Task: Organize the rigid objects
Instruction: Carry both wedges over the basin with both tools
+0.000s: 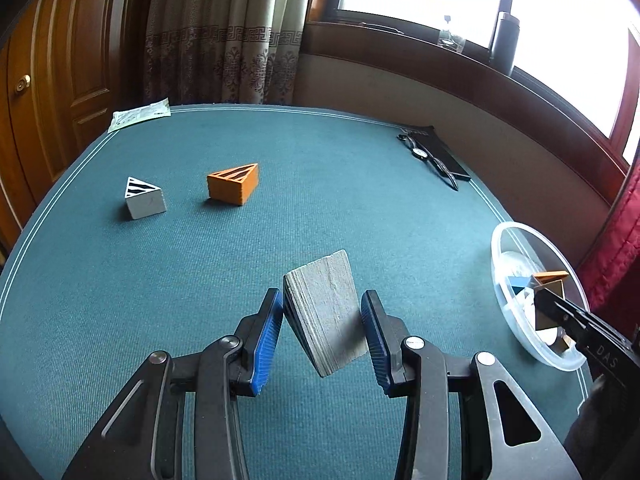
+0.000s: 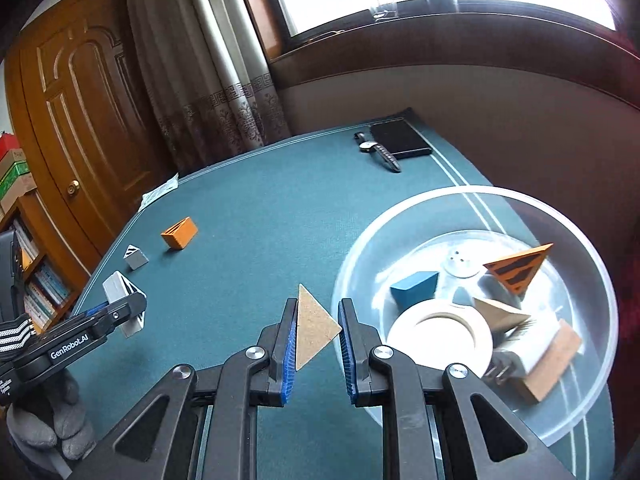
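Above the green table (image 1: 320, 168), left gripper (image 1: 322, 320) clamped on a grey wedge (image 1: 324, 312), right gripper (image 2: 318, 332) pinching a tan triangle (image 2: 314, 326) beside the bowl (image 2: 600, 280)

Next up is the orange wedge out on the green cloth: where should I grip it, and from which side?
Grip the orange wedge across its two flat upright side walls, coming down from above. It rests with its striped triangular face up, so the walls give the pads flat surfaces. It stands apart from the white wedge, so both fingers likely fit.

Both wrist views look forward, close — sharing the table (image 1: 360, 184).
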